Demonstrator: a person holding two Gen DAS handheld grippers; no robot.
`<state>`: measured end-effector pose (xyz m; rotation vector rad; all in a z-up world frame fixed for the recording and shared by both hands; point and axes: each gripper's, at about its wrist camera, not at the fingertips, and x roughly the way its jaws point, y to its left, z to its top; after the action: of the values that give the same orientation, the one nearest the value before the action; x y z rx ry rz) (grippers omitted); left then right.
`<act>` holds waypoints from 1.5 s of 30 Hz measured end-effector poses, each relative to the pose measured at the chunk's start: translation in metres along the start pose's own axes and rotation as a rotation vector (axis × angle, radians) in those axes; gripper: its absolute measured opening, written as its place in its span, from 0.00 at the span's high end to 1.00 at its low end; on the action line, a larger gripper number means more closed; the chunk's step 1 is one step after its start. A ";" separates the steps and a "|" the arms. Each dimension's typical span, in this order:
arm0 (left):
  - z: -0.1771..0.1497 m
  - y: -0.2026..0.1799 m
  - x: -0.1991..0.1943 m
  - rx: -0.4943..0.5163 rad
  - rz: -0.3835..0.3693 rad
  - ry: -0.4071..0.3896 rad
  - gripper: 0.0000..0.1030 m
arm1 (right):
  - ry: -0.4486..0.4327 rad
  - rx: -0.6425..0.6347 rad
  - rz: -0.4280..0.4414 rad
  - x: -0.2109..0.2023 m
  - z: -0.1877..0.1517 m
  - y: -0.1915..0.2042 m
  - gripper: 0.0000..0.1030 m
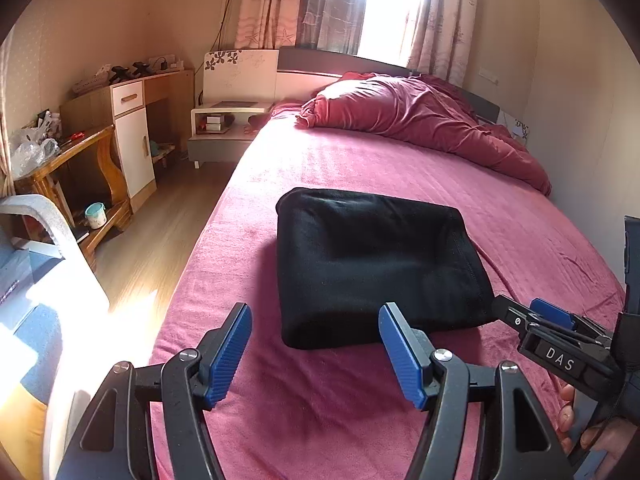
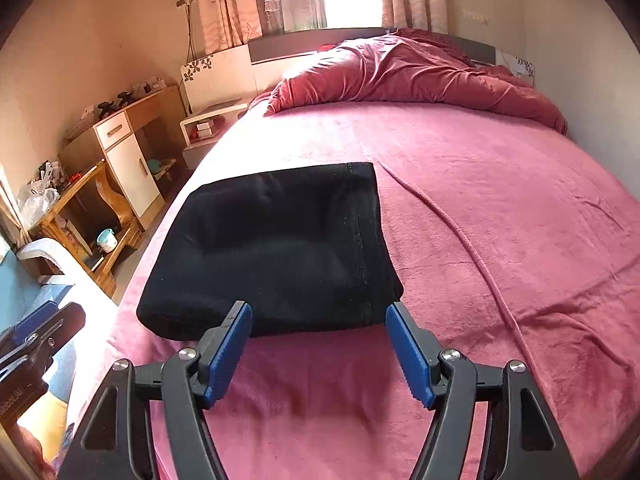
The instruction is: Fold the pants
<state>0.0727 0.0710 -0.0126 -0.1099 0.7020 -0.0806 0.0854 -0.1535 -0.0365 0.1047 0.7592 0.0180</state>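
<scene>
Item: black pants [image 1: 376, 268], folded into 1 compact rectangular bundle, several layers thick. Landmark for all places below.

Left of the pants: bed edge, then wooden floor [image 1: 160, 240]; beyond it a wooden side table [image 1: 80, 168] and a white-fronted cabinet [image 1: 132, 140].

Left gripper [image 1: 316, 354]: hovers just short of the bundle's near edge, apart from it. Jaws stand wide, nothing between the blue pads, nothing held.

Under the pants: pink bed sheet [image 1: 360, 168]; the bundle lies flat on it, close to the bed's left edge. 1 long crease runs across the sheet to the right of the bundle in the right wrist view.

Right gripper [image 2: 320, 350]: near the bundle's near right corner, not clamped on it. Jaws wide, empty; the cloth lies beyond the tips.

Beyond the pants: crumpled red duvet [image 1: 420, 120] at the headboard, well apart.

Step in hand, by judgement: the folding looks finished, both tongs free of the cloth. Next move calls for little: at most, square any loose edge at the right side seam, or draw both tongs clear without snagging the top layer.
</scene>
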 end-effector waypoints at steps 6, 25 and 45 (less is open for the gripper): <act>-0.011 -0.004 -0.006 0.007 0.024 0.005 0.35 | -0.019 -0.046 -0.025 -0.014 -0.011 0.014 0.30; -0.012 -0.006 -0.014 0.008 0.090 -0.012 0.34 | -0.028 -0.060 -0.034 -0.018 -0.017 0.018 0.29; -0.014 -0.001 -0.028 -0.025 0.103 -0.052 0.34 | -0.040 -0.074 -0.042 -0.023 -0.023 0.022 0.29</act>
<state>0.0417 0.0724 -0.0052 -0.0996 0.6556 0.0300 0.0540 -0.1308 -0.0350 0.0188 0.7201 0.0039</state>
